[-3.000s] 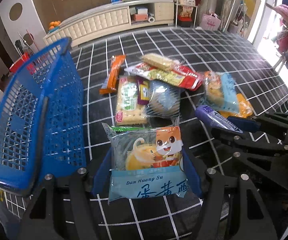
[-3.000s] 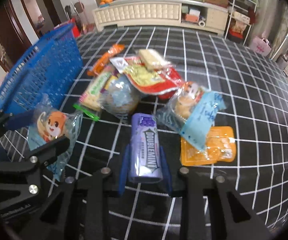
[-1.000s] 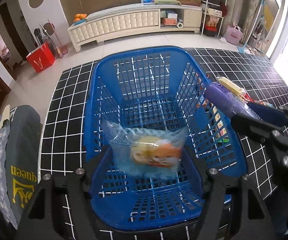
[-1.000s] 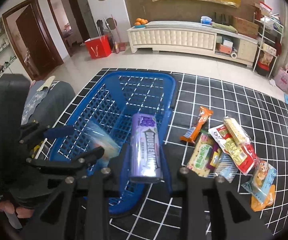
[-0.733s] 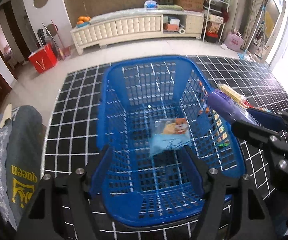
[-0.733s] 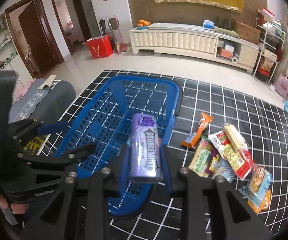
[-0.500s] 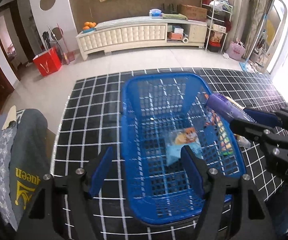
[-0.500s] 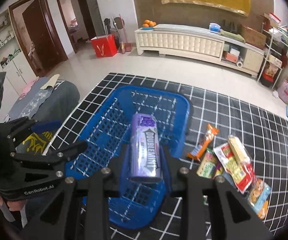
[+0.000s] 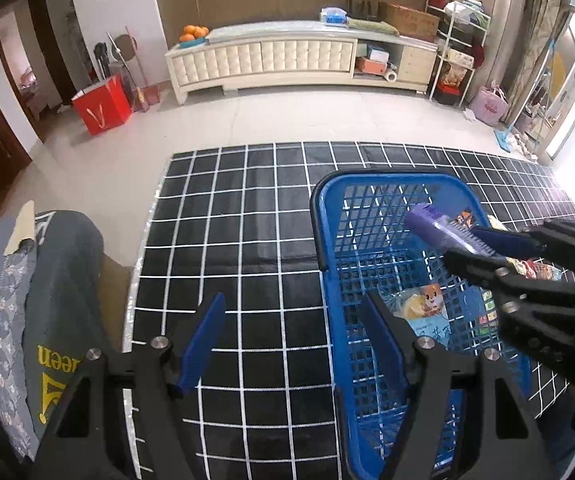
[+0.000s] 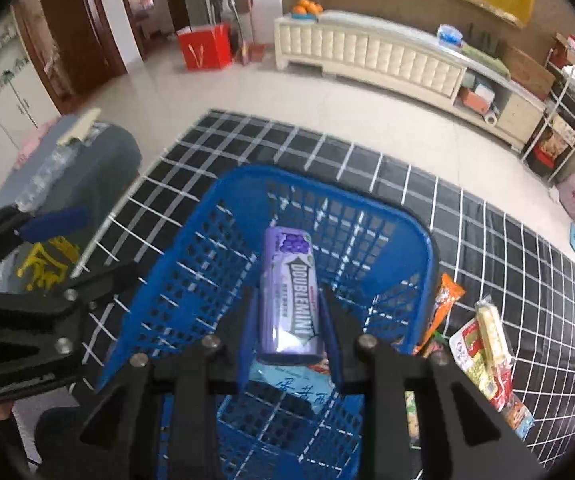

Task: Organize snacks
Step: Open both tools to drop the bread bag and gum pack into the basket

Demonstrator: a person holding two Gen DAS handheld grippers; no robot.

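Observation:
A blue plastic basket [image 9: 329, 272] [image 10: 371, 208] stands on a black grid mat. A light-blue cartoon snack bag [image 9: 423, 312] [image 10: 295, 386] lies on its floor. My right gripper [image 10: 287, 312] is shut on a purple Doublemint gum pack [image 10: 289, 298] and holds it above the basket; the pack shows in the left wrist view [image 9: 435, 234] too. My left gripper [image 9: 291, 328] is open and empty, over the mat left of the basket.
More snack packs lie on the mat right of the basket: an orange bar [image 10: 443, 300], a red-and-yellow pack [image 10: 483, 356]. A grey garment [image 9: 59, 320] lies at the left. A white cabinet [image 9: 263, 60] and a red bag [image 9: 103, 106] stand far back.
My left gripper released the cartoon bag into the basket, opened and moved left off it. My right gripper carried the gum pack from the mat to above the basket.

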